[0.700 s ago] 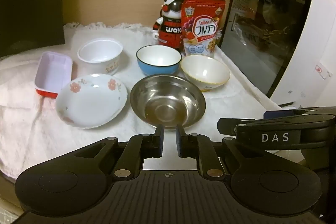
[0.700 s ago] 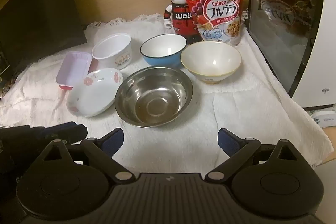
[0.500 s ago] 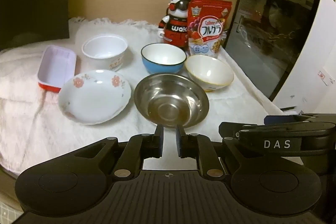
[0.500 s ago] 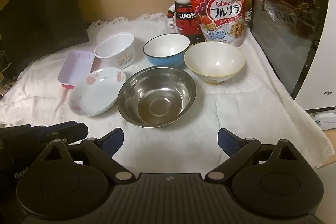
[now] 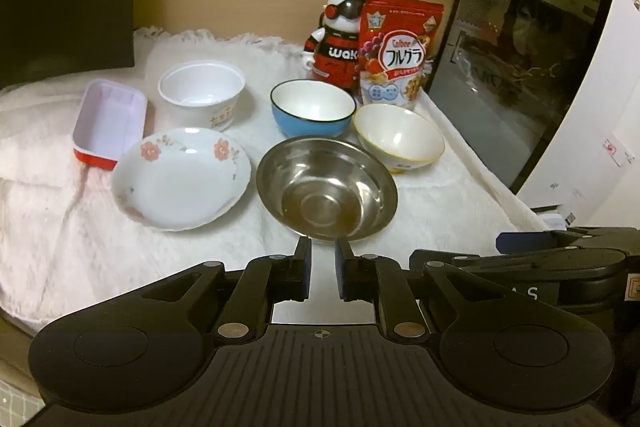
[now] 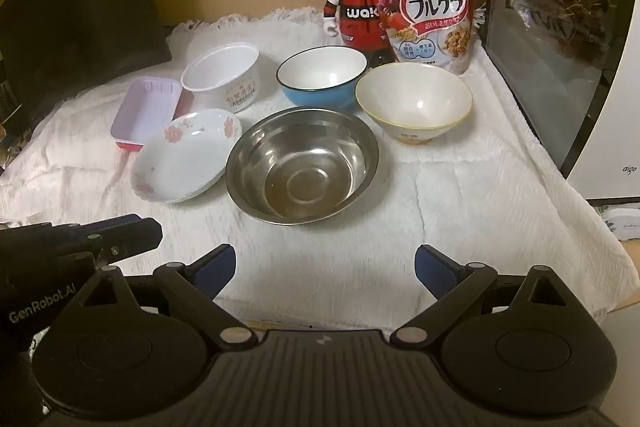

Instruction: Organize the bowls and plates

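Our left tongs (image 5: 322, 259) hover pinched together and empty just short of the steel bowl (image 5: 327, 188); right tongs (image 6: 325, 269) gape wide. Floral plate (image 5: 181, 178) sits left of that bowl, blue bowl (image 5: 313, 108) and cream bowl (image 5: 399, 137) behind.

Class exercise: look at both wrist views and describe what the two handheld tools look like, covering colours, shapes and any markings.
Both are matte black plastic. Each has a ribbed centre plate, two round discs, and jointed linkage arms with silver pivot pins. The left tool and the right tool carry dark blue pads on their fingers. White lettering shows on their sides: "GenRobot.AI" on the left one, letters ending "AS" on the right one. No sleeves or cables appear.
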`<state>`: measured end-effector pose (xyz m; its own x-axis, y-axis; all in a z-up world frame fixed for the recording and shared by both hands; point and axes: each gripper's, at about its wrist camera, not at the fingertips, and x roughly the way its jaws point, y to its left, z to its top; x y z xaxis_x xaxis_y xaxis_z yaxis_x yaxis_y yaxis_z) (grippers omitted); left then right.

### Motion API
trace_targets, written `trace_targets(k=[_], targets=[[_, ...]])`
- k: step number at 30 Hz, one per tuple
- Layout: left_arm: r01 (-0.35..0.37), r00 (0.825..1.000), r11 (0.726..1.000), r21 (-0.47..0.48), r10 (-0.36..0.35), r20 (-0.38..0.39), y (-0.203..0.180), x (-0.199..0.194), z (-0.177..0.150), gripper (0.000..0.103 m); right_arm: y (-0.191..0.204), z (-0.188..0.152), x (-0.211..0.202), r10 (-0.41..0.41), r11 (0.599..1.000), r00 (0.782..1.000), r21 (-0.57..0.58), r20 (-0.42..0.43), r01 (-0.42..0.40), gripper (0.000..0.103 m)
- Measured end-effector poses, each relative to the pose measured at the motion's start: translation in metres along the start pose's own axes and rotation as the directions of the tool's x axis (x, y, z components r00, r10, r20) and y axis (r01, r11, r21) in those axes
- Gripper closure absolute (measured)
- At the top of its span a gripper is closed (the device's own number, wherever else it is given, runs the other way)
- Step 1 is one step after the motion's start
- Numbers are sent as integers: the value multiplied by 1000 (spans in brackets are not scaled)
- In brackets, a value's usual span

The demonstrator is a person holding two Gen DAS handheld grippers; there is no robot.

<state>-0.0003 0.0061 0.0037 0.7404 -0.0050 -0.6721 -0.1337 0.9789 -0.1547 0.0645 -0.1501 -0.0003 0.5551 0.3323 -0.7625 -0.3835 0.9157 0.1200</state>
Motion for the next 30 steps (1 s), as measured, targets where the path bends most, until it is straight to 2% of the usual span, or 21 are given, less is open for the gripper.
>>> trace_targets(k=[30], targets=[[12,1000,1000,-25,-12,-26,8,-4,-8,88,9,-4,0,15,1000,1000,-5,-22,-15,6]])
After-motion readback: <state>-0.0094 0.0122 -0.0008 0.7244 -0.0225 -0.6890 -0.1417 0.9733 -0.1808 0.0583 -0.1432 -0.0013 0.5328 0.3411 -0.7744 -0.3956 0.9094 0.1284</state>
